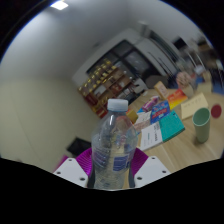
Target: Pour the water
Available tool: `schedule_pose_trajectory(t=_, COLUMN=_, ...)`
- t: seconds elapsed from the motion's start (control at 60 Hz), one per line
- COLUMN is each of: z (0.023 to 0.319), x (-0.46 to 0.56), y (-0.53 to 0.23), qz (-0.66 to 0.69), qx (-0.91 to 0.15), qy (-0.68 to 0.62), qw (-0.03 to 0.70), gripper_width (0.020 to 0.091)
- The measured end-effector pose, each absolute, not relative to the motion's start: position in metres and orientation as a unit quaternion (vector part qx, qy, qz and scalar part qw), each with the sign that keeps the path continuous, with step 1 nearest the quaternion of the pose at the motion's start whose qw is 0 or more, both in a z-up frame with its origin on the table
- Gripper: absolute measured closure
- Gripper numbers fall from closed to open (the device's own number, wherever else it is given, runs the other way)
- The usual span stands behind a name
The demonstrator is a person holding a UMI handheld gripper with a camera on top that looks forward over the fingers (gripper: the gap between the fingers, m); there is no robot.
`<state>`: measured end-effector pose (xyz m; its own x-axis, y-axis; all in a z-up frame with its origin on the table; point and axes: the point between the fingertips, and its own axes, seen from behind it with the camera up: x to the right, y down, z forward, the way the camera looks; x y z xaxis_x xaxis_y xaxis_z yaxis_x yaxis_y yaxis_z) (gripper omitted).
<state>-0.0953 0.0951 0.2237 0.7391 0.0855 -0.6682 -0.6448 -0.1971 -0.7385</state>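
Observation:
A clear plastic water bottle (114, 148) with a white cap and a blue label stands upright between my fingers, lifted above the table. My gripper (112, 168) is shut on the bottle's lower body, and both magenta pads (80, 160) press against its sides. A green cup (202, 125) stands on the wooden table (190, 150), beyond the fingers and to the right of the bottle. The bottle's base is hidden behind the fingers.
A teal sheet (170, 126), papers and small boxes (153, 106) lie on the table past the bottle. Shelves with colourful items (105, 75) line the far wall. A person (184, 82) sits at the table's far end.

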Motion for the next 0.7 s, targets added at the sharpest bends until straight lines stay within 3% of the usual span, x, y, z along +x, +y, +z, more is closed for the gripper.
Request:
schedule_pose_trajectory(t=0.067, z=0.248, x=-0.059, y=0.108, qz=0.371, qx=-0.667, qy=0.291, qw=0.577, gripper_width=0.0638)
schedule_pose_trajectory(t=0.183, z=0.224, x=0.021, y=0.135, qz=0.5, qx=-0.569, qy=0.431, qw=0.492, gripper_width=0.0641)
schedule_pose_trajectory(t=0.217, z=0.233, x=0.026, y=0.128, qz=0.537, qx=-0.531, qy=0.471, qw=0.457, gripper_width=0.0642)
schedule_pose_trajectory(t=0.35, z=0.207, x=0.06, y=0.138, qz=0.666, qx=-0.376, qy=0.547, qw=0.34, gripper_width=0.0637)
schedule_pose_trajectory(t=0.367, z=0.219, x=0.057, y=0.126, qz=0.67, qx=-0.365, qy=0.557, qw=0.327, gripper_width=0.0639)
schedule_pose_trajectory(t=0.5, z=0.198, x=0.061, y=0.14, qz=0.698, qx=-0.306, qy=0.578, qw=0.292, gripper_width=0.0638)
schedule_pose_trajectory(t=0.533, z=0.213, x=0.063, y=0.139, qz=0.705, qx=-0.291, qy=0.582, qw=0.283, gripper_width=0.0638)
schedule_pose_trajectory(t=0.65, z=0.221, x=0.06, y=0.124, qz=0.716, qx=-0.275, qy=0.58, qw=0.277, gripper_width=0.0638)
schedule_pose_trajectory(t=0.7, z=0.218, x=0.066, y=0.158, qz=0.716, qx=-0.29, qy=0.57, qw=0.28, gripper_width=0.0643)
